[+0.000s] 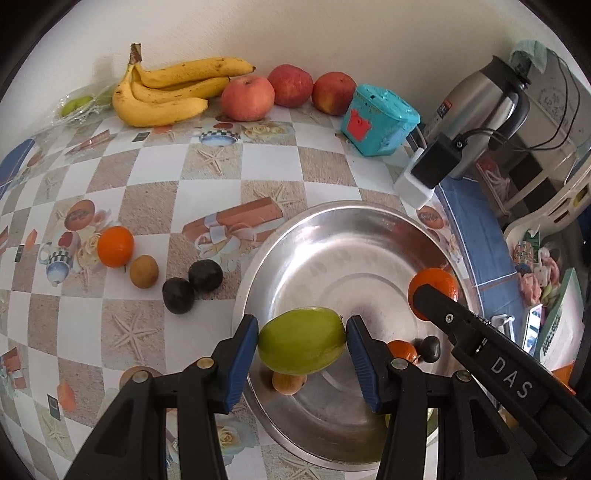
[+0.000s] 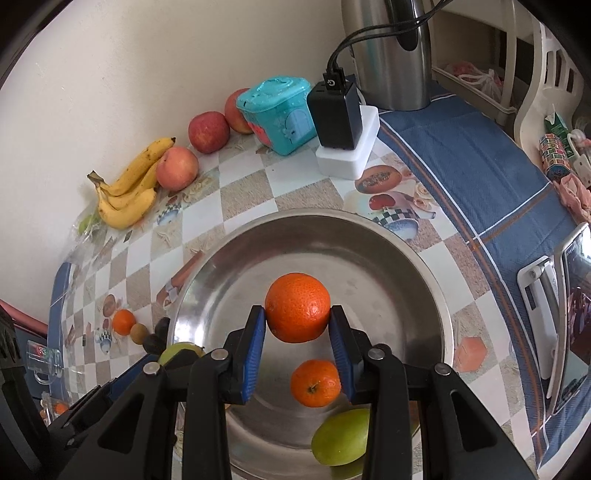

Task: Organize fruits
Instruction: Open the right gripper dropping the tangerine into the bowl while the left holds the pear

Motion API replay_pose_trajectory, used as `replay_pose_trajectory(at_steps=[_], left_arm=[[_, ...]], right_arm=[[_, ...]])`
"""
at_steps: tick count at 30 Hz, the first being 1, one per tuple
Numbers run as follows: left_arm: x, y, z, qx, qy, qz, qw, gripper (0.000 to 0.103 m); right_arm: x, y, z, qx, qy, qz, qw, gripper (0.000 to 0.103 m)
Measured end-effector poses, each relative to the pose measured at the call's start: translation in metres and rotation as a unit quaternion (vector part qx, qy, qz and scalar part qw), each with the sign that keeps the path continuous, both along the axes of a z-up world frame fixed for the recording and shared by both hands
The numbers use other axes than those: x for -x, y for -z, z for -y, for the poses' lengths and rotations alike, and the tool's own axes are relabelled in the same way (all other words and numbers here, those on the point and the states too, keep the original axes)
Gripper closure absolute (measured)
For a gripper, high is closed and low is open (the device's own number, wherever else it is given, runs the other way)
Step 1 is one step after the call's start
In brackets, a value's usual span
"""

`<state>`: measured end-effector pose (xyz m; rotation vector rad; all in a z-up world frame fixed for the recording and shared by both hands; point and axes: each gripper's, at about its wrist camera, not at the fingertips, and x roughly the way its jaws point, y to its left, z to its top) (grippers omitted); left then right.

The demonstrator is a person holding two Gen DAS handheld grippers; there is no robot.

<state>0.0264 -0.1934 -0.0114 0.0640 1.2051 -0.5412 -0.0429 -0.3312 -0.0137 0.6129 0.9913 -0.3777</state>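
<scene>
Against a cream wall (image 1: 332,33), checkered starfish-print tablecloth (image 1: 258,173) covers the table.

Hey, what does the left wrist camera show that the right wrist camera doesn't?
Only the left wrist view shows the left tool clamped on a green fruit, a brown fruit beneath it in the steel bowl, and a dark fruit in the bowl.

Only the right wrist view shows the right tool gripping an orange head-on, and a second green fruit in the bowl.

Both show the bananas, three apples, the teal box and the orange on the cloth.
</scene>
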Motion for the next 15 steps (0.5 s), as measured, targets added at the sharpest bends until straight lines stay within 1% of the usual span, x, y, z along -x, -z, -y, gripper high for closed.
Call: replay_pose_trajectory(at_steps=[8, 15], left_arm=[[0.004, 0.007, 0.006, -0.014, 0.008, -0.002, 0.9999, 0.050], [0.005, 0.009, 0.008, -0.019, 0.013, -0.001, 0.9997, 0.050]], right_arm=[[-0.001, 0.010, 0.000, -0.007, 0.000, -0.014, 1.000, 0.066], [-0.003, 0.012, -0.001, -0.010, 0.000, -0.018, 1.000, 0.066]])
